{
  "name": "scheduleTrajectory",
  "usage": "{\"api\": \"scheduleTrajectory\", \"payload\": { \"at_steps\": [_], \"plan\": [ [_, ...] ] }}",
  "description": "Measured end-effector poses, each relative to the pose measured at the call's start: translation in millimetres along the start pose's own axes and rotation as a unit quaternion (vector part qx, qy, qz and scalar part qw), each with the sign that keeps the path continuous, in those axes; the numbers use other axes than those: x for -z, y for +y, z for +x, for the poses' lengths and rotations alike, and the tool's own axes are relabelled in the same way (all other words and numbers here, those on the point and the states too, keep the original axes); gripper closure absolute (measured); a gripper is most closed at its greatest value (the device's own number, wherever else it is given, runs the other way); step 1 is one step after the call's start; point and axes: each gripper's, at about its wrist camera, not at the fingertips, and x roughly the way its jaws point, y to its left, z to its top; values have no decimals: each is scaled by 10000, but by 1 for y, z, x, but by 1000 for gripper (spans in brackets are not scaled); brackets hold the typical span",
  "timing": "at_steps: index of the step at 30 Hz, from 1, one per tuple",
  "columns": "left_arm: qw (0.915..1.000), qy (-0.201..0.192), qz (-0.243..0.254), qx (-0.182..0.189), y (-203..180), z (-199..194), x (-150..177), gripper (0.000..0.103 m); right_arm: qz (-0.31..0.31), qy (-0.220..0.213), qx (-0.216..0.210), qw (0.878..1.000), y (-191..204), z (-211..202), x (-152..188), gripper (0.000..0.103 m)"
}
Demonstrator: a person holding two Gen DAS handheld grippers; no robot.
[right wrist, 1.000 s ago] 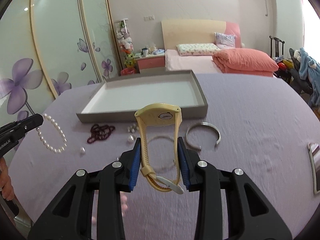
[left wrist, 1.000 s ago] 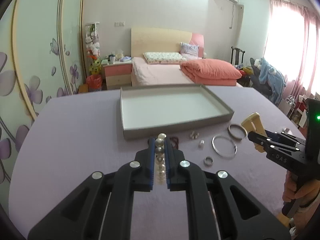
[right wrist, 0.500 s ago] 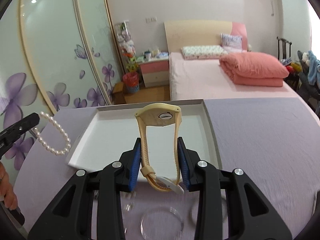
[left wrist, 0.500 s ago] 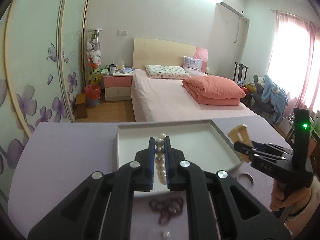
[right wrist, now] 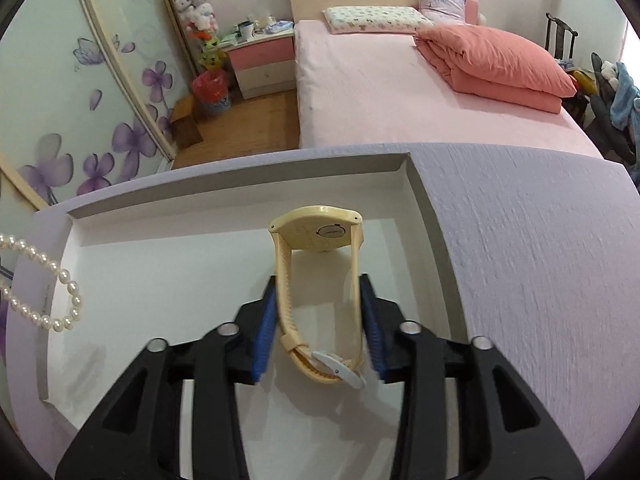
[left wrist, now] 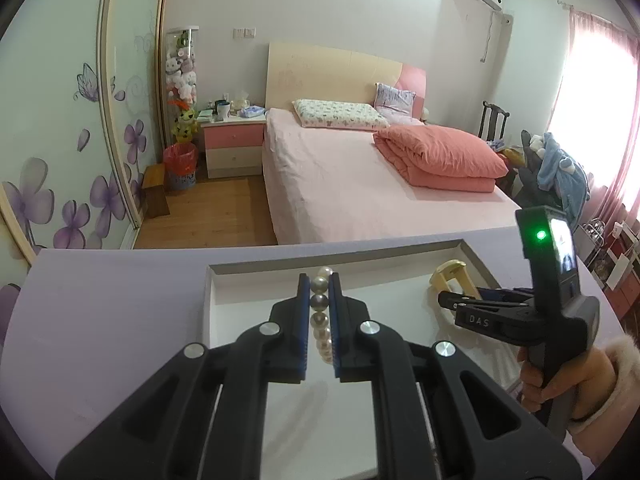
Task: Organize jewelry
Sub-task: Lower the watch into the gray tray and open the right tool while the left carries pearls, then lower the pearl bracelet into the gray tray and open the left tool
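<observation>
The left gripper (left wrist: 319, 312) has its blue-padded jaws clamped on a white pearl bead bracelet (left wrist: 321, 320), held over the near-left part of the shallow white rectangular tray w/ grey rim (left wrist: 256, 270) on the lilac tablecloth (left wrist: 100, 300). The right gripper (right wrist: 318, 320) grips a cream-yellow plastic wristwatch (right wrist: 320, 280) by its strap, case pointing fwd, above the tray's right half; can't tell if it touches the tray floor.

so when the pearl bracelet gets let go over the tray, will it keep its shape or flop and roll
The pearl bracelet probably flops: its loop sags from the left hand-held gripper. Strung, its round beads likely won't roll far on the tray. It looks light.
</observation>
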Motion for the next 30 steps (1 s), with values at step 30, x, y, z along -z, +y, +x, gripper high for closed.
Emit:
{"api": "scheduleTrajectory", "payload": {
  "at_steps": [30],
  "plan": [
    [9982, 6, -396, -461, 34, -5, 21, 54, -462, -1087, -196, 9928, -9, -76, 44, 34]
  ]
}}
